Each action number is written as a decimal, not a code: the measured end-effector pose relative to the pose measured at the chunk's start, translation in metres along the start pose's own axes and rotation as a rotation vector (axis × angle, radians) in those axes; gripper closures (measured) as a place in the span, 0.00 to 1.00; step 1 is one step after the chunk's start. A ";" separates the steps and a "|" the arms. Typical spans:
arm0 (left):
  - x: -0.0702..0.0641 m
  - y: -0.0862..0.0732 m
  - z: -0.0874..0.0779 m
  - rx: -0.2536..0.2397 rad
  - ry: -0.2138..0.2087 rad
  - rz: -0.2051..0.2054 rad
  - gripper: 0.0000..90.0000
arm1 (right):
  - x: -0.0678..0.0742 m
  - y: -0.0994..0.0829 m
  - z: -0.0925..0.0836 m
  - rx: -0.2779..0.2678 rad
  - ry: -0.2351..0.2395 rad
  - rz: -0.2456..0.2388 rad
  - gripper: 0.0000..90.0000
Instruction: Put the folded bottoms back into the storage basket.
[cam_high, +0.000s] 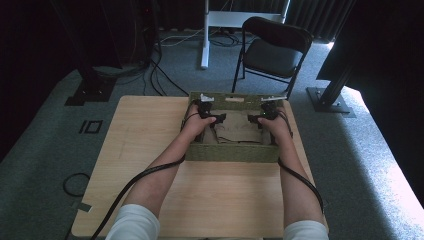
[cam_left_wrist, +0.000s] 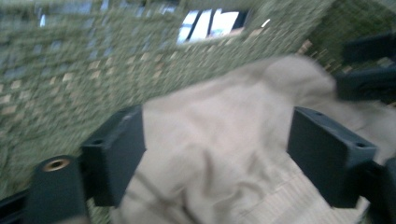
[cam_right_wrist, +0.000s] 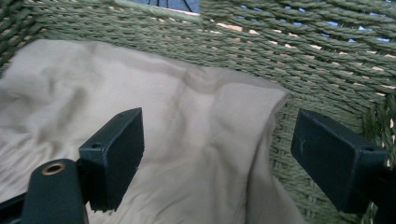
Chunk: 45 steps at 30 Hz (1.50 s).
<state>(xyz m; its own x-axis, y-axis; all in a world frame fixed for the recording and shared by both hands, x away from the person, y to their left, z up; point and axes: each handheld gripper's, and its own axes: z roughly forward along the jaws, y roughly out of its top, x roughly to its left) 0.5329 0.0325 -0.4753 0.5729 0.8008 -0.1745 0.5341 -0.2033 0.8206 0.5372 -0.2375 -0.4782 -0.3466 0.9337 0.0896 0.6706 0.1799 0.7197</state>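
Note:
A green woven basket (cam_high: 232, 153) stands on the wooden table, and a beige cloth (cam_high: 236, 134) lies crumpled inside it. Both hands reach into the basket. My left gripper (cam_high: 206, 116) is over the cloth's left part, my right gripper (cam_high: 265, 116) over its right part. In the left gripper view the jaws of the left gripper (cam_left_wrist: 215, 154) stand wide apart above the beige cloth (cam_left_wrist: 219, 140), not pinching it. In the right gripper view the right gripper (cam_right_wrist: 217, 156) is open too, with the cloth's edge (cam_right_wrist: 261, 121) lying between the jaws against the basket wall (cam_right_wrist: 322, 60).
The wooden table (cam_high: 150, 150) has bare room left of and in front of the basket. A black folding chair (cam_high: 275, 50) and a white stand (cam_high: 205, 35) are on the carpet beyond the table. Cables trail from both grippers along the forearms.

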 end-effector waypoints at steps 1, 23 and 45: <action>-0.002 0.002 -0.003 0.000 -0.002 -0.001 0.21 | 0.001 0.001 -0.003 0.014 0.005 0.020 0.19; -0.022 0.012 -0.064 -0.066 -0.057 0.089 0.21 | 0.025 0.003 -0.052 -0.087 0.059 -0.006 0.18; -0.047 -0.008 -0.109 -0.105 -0.135 0.140 0.21 | 0.046 -0.019 -0.095 -0.172 0.135 -0.102 0.16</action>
<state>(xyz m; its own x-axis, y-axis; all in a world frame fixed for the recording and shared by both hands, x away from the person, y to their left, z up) 0.4338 0.0580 -0.4148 0.7191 0.6845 -0.1202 0.3799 -0.2424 0.8927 0.4458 -0.2273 -0.4223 -0.4990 0.8616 0.0930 0.5100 0.2051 0.8354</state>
